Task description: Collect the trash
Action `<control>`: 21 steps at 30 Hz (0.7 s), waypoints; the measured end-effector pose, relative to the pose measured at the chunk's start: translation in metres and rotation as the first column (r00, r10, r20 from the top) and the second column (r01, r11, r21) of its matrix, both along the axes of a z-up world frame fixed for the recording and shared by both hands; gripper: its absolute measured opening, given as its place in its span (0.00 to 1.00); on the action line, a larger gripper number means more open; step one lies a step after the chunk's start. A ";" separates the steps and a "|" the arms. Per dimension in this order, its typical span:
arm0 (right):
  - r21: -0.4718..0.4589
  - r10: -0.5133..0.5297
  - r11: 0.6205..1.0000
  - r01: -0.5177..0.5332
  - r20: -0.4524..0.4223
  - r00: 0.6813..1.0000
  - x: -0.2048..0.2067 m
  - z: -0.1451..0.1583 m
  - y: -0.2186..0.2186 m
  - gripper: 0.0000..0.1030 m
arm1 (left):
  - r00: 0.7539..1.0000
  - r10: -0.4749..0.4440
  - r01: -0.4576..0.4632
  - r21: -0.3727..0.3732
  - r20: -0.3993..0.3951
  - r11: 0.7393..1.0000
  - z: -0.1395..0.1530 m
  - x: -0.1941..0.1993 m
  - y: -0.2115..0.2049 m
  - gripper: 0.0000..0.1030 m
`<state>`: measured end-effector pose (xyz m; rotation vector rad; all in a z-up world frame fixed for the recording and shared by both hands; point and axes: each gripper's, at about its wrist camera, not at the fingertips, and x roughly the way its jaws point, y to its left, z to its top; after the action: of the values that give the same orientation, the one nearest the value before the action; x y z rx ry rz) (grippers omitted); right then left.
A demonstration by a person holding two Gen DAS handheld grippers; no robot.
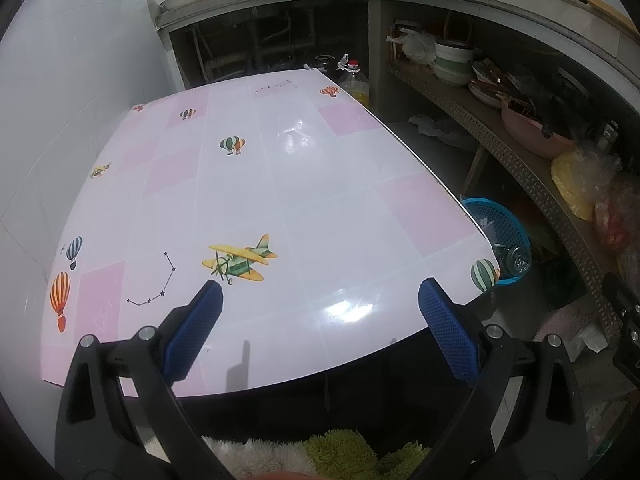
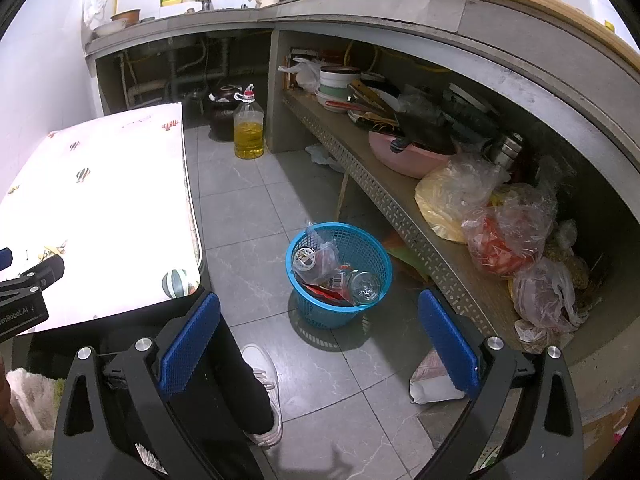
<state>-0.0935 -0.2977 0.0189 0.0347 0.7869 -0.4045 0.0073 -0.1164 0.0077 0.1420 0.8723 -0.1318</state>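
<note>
The trash sits in a blue mesh basket [image 2: 338, 274] on the grey tiled floor [image 2: 248, 216], between the table's near corner and a low shelf [image 2: 384, 184]. Inside I can see a clear glass jar [image 2: 362, 286] lying on its side, a crumpled clear plastic bag [image 2: 316, 256] with something round in it, and a red wrapper [image 2: 326, 290] under them. I judge the jar heavy, hard, slippery and breakable, best taken across its body or neck; the bag and wrapper look light, soft and crinkly, so a pinch on any bunched fold should do. The basket looks light and a little flexible, best gripped at its rim. My right gripper [image 2: 320, 340] hangs above the floor near the basket, its blue pads wide apart and holding nothing. My left gripper [image 1: 320, 328] hovers over the near edge of the table [image 1: 280, 184], also spread wide and empty. The glossy tabletop, printed with balloons and a plane, shows no loose trash that I can find. The person's shoe [image 2: 264, 376] stands on the tiles just below the right gripper. An oil bottle [image 2: 249, 128] stands on the floor well beyond the basket, and the shelf holds bowls and bagged food.
</note>
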 end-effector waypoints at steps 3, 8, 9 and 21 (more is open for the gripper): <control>0.000 -0.001 1.000 0.001 0.000 1.000 0.000 0.000 0.000 0.94 | 1.000 0.000 0.000 0.000 0.000 1.000 0.000 0.000 0.000 0.92; 0.001 -0.001 1.000 0.001 -0.001 1.000 0.000 0.000 0.000 0.94 | 1.000 -0.002 0.002 0.002 -0.003 1.000 -0.002 0.001 0.001 0.92; 0.000 0.000 1.000 0.000 0.000 1.000 0.000 0.000 -0.001 0.94 | 1.000 -0.002 0.002 0.002 -0.002 1.000 -0.002 0.000 0.000 0.92; 0.001 -0.001 1.000 0.001 0.000 1.000 0.001 0.000 0.000 0.94 | 1.000 -0.005 0.005 0.004 -0.009 1.000 -0.004 0.001 -0.001 0.92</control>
<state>-0.0930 -0.2973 0.0192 0.0356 0.7869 -0.4049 0.0078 -0.1172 0.0036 0.1472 0.8813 -0.1356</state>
